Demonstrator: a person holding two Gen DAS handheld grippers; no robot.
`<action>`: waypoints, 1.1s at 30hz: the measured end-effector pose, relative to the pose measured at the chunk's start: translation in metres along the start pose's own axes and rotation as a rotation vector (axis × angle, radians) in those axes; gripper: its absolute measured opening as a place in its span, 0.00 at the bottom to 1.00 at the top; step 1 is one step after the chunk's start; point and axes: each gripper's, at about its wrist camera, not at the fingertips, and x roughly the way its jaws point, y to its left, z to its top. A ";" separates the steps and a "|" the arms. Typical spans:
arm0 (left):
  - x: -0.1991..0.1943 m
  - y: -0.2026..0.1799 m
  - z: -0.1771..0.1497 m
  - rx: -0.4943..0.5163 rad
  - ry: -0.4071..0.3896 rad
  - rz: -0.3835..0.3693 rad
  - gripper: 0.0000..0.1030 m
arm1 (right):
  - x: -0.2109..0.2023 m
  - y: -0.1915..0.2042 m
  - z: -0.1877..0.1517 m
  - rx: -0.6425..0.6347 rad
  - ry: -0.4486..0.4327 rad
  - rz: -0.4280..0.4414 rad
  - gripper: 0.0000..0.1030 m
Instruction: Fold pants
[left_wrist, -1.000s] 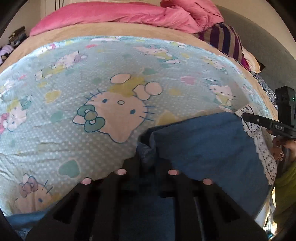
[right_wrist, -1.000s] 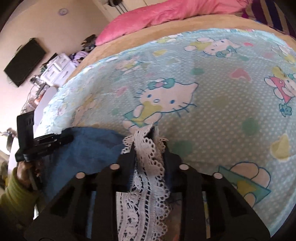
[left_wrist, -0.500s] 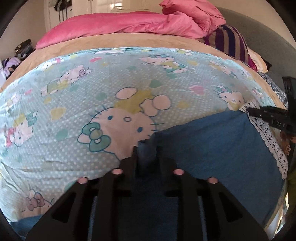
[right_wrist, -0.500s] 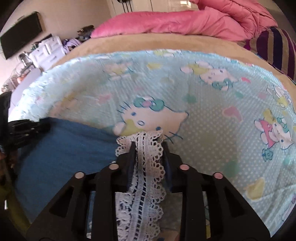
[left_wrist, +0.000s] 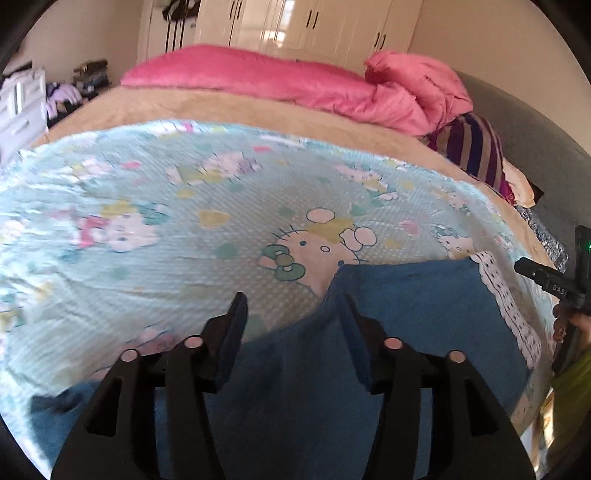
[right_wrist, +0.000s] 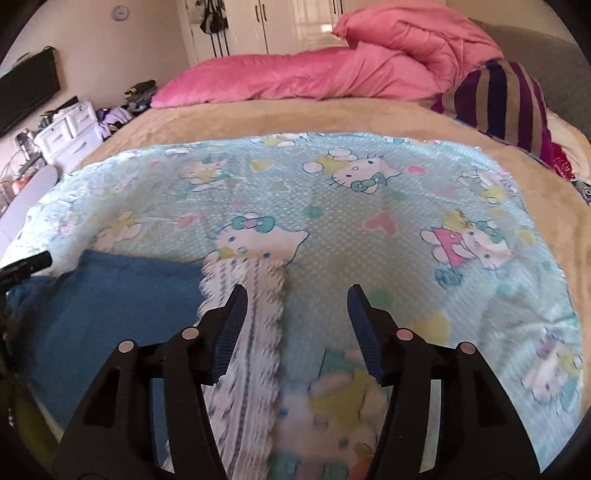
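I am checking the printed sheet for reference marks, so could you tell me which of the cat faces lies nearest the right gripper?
The cat face with the teal and pink bow, just beyond the lace trim ahead of the right gripper; the other faces lie further up or off to the right.

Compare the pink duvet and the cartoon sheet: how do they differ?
The duvet is plain pink; the sheet is pale blue with cat prints. The duvet lies bunched at the bed's far end; the sheet lies spread flat nearer, under the pants. Both lie on the bed.
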 end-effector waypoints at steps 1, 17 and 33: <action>-0.010 0.002 -0.005 0.005 -0.008 0.019 0.54 | -0.009 0.005 -0.006 -0.012 -0.003 0.004 0.49; -0.041 0.031 -0.077 0.009 0.129 0.203 0.81 | -0.017 0.119 -0.063 -0.198 0.111 0.090 0.59; -0.055 0.036 -0.087 -0.041 0.085 0.175 0.87 | -0.024 0.090 -0.086 -0.049 0.179 0.037 0.66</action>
